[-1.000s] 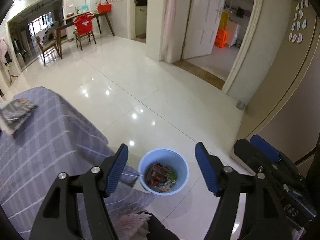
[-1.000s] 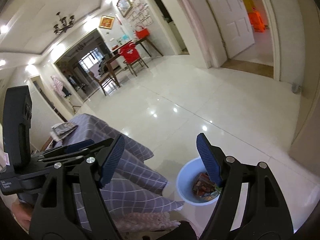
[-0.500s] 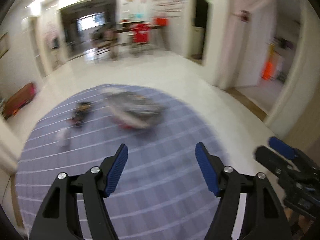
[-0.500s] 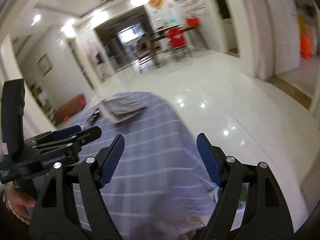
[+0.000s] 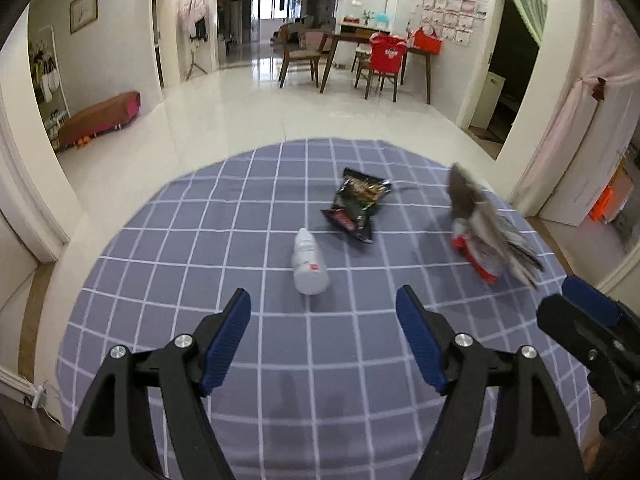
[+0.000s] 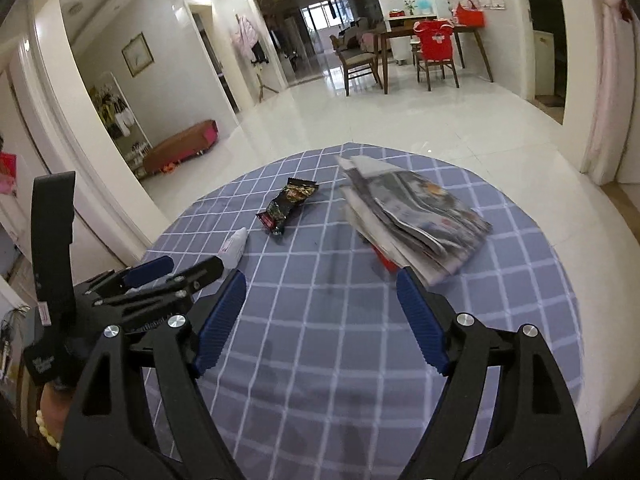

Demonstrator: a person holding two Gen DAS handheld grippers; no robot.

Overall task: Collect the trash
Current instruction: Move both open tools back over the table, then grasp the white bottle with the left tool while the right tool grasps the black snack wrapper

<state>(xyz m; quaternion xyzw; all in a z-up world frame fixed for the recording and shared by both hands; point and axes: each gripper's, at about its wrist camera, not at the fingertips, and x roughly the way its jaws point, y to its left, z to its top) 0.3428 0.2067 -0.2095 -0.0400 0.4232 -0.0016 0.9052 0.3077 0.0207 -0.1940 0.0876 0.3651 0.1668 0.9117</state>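
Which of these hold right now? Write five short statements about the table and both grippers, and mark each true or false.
1. The white bottle lies on its side on the checked tablecloth. True.
2. The left gripper is shut on the bottle. False: it is open and holds nothing.
3. The black snack wrapper lies beyond the bottle. True.
4. The stack of newspapers stands on the floor. False: it lies on the table.
5. The right gripper is open. True.
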